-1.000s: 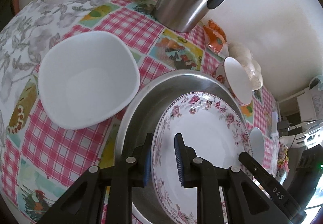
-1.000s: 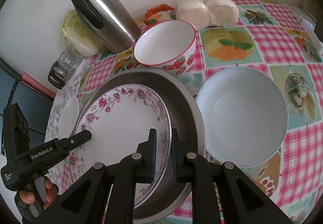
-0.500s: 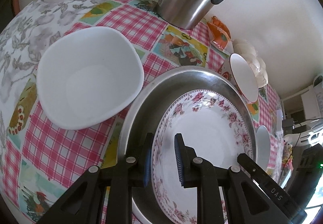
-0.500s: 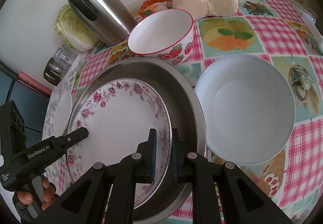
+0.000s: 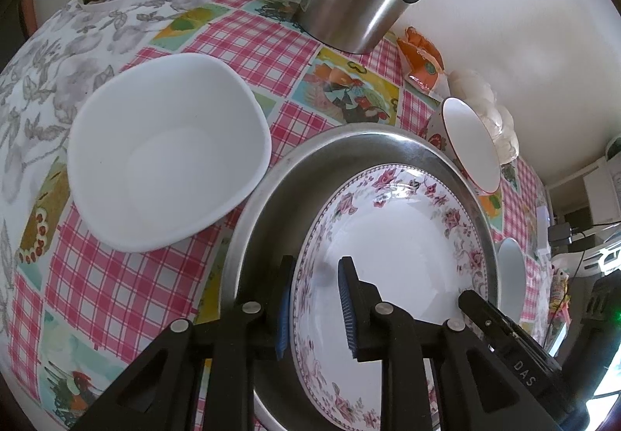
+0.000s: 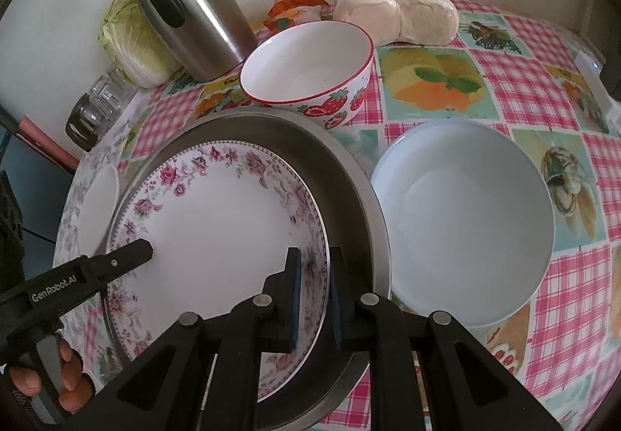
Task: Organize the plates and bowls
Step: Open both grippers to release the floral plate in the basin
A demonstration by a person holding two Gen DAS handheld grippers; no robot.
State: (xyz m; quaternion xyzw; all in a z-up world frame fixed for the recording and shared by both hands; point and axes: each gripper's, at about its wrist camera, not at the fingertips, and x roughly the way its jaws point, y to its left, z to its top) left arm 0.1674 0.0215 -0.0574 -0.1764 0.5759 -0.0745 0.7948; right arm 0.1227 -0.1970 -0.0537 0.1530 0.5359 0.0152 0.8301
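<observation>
Care with the release matters most here; the floral plate [image 6: 217,237] looks just about seated inside the steel basin [image 6: 349,198], so the sound way, I judge, is to let go of both sides evenly and draw the fingers straight back off the rim, without tipping the plate against the basin wall (china on steel will slide). The right gripper [image 6: 313,291] has its jaws nearly pressed together, pinching the plate's near right rim; the rim runs between the two blue pads. The left gripper [image 5: 316,306] straddles the opposite rim; its jaws have just been opening a little, with the rim between them, and the inner pad stands clear of the china, so its hold looks released. Outward from the basin, a white squarish bowl [image 5: 167,163] sits just beside it on the left, apart from it; a pale blue bowl [image 6: 462,221] sits close on the right; a strawberry bowl [image 6: 310,70] stands at the far rim, with a steel jug [image 6: 194,4] behind it on the checked tablecloth [image 6: 543,81].
</observation>
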